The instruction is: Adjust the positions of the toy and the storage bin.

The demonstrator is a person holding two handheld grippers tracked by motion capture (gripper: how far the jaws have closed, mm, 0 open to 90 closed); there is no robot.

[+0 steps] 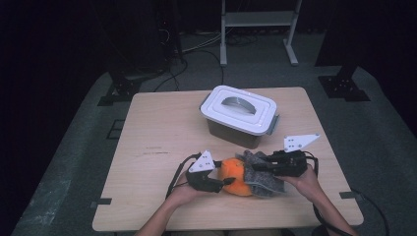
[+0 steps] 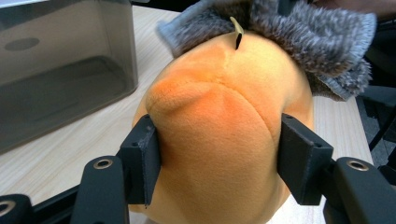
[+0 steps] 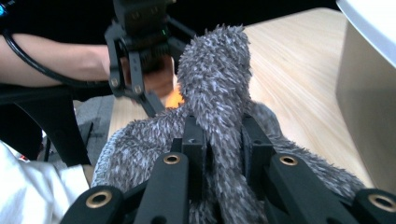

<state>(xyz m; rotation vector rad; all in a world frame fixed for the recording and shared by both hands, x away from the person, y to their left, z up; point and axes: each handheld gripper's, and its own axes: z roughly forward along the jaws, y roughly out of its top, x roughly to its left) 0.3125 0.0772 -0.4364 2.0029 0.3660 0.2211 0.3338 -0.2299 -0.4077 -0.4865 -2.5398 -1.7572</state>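
orange plush toy [image 1: 236, 176] lies on the table [image 1: 162, 132] near the front edge, half wrapped in grey fuzzy cloth [image 1: 260, 172]. left gripper [image 1: 227, 182] pinches the toy's sides; right gripper [image 3: 223, 140] is clamped on a cloth fold. both look soft, light and squashy; grip bulk. lidded bin [image 1: 241, 115] behind; contents unseen.

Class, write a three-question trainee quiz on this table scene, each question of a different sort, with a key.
1. True or false: the lid sits on the grey box.
2. What does the left gripper squeeze? A) orange plush toy B) grey fuzzy cloth C) box
3. Fill in: the right gripper pinches the ____.

Key: 1 true; 2 A; 3 grey fuzzy cloth.
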